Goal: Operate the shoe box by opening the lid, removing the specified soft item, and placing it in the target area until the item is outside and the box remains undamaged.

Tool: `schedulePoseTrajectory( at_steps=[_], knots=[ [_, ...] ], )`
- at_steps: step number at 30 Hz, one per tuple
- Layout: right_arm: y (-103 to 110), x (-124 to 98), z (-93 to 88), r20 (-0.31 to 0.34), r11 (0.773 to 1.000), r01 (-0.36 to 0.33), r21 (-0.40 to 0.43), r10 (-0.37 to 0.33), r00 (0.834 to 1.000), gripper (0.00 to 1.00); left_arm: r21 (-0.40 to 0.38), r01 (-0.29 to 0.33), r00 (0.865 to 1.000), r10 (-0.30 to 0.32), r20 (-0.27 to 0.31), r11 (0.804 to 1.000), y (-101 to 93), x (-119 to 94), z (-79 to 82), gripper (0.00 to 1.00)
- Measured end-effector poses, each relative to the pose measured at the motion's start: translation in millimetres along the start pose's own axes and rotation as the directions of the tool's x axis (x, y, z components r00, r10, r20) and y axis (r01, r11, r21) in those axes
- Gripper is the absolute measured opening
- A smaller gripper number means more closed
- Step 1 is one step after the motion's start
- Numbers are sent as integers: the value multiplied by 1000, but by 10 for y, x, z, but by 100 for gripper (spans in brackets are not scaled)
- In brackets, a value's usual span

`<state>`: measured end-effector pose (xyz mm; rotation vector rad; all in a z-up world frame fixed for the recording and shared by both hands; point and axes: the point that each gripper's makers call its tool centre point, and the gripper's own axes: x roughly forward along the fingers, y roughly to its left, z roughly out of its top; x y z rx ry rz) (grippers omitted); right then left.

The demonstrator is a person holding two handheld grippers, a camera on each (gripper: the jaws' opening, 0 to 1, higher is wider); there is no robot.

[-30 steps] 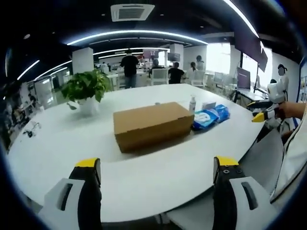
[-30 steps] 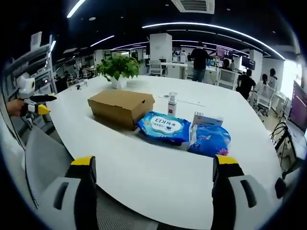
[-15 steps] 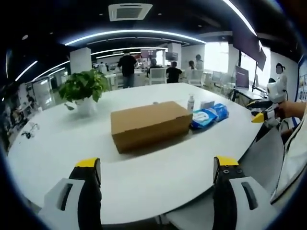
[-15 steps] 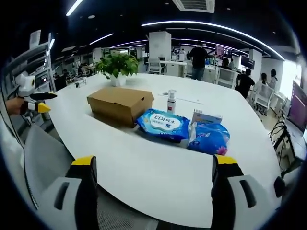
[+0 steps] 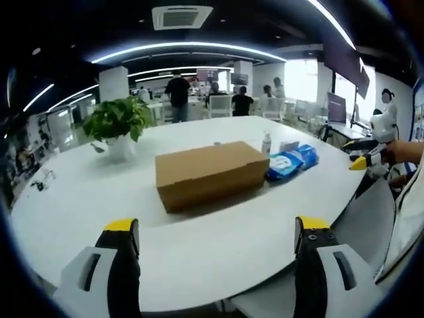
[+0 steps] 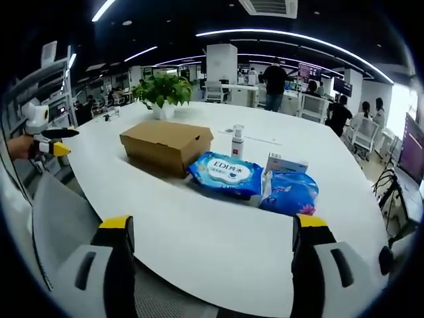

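Note:
A brown cardboard shoe box (image 5: 211, 173) lies with its lid down on the white table (image 5: 199, 238); in the right gripper view the shoe box (image 6: 165, 144) is left of centre. My left gripper (image 5: 215, 248) is open, held short of the table's near edge, well away from the box. My right gripper (image 6: 211, 245) is open too, over the table's edge, with nothing between its jaws. In the left gripper view the right gripper (image 5: 370, 154) shows at the far right, held by a hand. In the right gripper view the left gripper (image 6: 48, 142) shows at the far left.
Blue soft packs (image 6: 227, 174) (image 6: 289, 192), a small white box (image 6: 286, 163) and a spray bottle (image 6: 237, 142) lie right of the box. A potted plant (image 5: 118, 126) stands behind it. Grey chair backs (image 6: 59, 212) (image 5: 363, 218) sit at the table's edge. People stand far behind.
Only slight camera sway; the box and the packs have stayed put and both grippers remain open.

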<state>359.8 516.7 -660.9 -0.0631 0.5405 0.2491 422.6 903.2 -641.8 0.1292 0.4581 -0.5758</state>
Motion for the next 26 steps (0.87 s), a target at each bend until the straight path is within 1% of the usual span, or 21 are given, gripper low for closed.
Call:
schedulePoseTrajectory(
  at_steps=[11, 20, 26],
  knots=[
    [2, 3, -6, -3, 1000, 0, -2, 0, 1000, 94, 12, 6, 1000, -6, -13, 1000, -140, -13, 1, 100],
    [10, 9, 0, 0, 1000, 1, -6, -1, 1000, 94, 9, 3, 1000, -3, -3, 1000, -153, -35, 23, 100],
    [22, 9, -22, -7, 1000, -1, -7, 1, 1000, 94, 9, 3, 1000, -3, -6, 1000, -145, -44, 1, 100]
  ],
)
